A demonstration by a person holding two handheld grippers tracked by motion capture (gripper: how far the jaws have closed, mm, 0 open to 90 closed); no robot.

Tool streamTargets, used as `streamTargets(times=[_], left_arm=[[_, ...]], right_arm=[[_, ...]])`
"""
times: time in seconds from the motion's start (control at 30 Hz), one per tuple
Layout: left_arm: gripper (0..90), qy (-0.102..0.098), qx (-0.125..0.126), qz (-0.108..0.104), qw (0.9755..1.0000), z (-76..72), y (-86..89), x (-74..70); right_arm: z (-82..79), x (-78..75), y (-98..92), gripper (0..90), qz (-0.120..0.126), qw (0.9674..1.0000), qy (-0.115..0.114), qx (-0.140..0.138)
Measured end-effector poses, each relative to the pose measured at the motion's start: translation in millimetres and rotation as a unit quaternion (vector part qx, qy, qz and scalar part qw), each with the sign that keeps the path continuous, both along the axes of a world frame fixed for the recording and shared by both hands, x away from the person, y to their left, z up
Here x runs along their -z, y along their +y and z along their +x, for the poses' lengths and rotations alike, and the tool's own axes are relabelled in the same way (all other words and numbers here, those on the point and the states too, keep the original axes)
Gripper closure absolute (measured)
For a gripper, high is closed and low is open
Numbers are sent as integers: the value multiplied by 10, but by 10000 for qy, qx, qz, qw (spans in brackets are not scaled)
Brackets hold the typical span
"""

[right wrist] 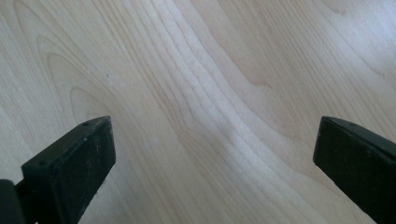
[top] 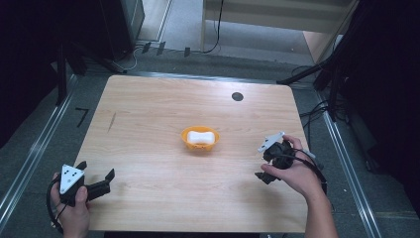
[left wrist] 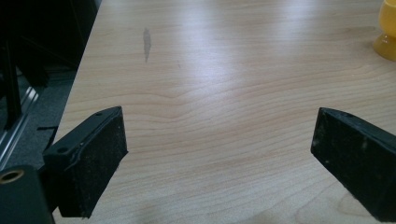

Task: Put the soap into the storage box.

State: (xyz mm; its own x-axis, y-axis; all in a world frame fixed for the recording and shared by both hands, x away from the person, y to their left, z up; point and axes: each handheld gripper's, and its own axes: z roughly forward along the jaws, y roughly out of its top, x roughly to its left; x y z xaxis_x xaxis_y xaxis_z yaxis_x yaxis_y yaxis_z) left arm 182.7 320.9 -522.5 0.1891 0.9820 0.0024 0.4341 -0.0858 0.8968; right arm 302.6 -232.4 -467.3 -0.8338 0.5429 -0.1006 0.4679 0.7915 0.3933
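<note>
Waiting apart, left gripper point(top: 96, 176) and right gripper point(top: 265, 166) hold spread jaws; next, reach twelve-o'clock toward the orange plastic bowl point(top: 199, 145) holding white soap-like block point(top: 200, 136).

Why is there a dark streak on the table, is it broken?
The table bears a short dark mark near its left edge, like a stain or scratch. The orange bowl sits upright, with the white thing inside.

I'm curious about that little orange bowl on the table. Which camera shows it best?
The high view: the whole orange bowl sits mid-table with something white inside. The left gripper view catches just a yellow-orange sliver at its right edge. The right gripper view looks at bare table.
</note>
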Motion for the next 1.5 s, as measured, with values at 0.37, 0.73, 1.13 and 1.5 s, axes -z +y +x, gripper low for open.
streamTargets(times=[0.37,0.73,1.13,1.5], left_arm=[[40,-7,3,-2,10000,-2,-1,0],[40,-27,9,8,10000,-7,-1,0],[40,11,13,1,10000,0,3,-1],[40,20,46,94,9999,-1,-19,-1]], right_arm=[[-167,139,-242,0,177,9993,-149,309],[-368,299,-513,0,556,9967,-278,525],[-614,490,-796,0,1124,9903,-412,709],[-816,619,-1053,0,1872,9757,-678,914]])
